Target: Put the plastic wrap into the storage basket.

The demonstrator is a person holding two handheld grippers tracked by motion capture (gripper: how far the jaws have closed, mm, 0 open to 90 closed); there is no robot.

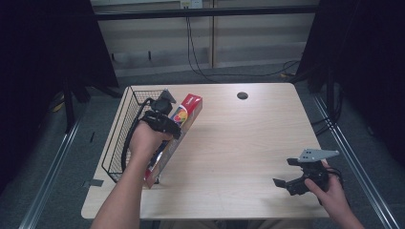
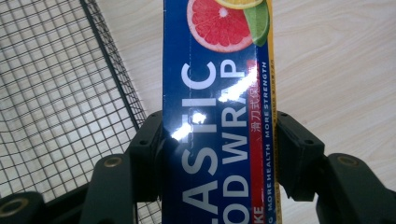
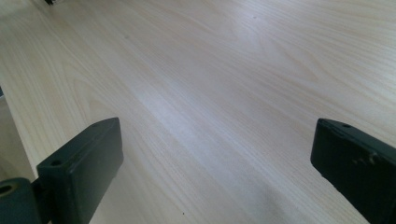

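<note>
The left gripper [image 2: 219, 140] is clamped across the width of the plastic wrap box [image 2: 217, 93], one jaw on each long side, near the table's [image 1: 239, 138] left edge beside the wire basket [image 1: 122, 138]. The right gripper [image 3: 215, 168] hovers spread wide near the table's front right corner, holding nothing.

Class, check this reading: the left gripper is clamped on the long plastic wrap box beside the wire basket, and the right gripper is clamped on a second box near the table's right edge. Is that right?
Not quite. The right gripper holds nothing: the right gripper view shows its jaws wide apart over bare table. The rest stands: the left gripper is clamped on the plastic wrap box beside the wire basket.
</note>
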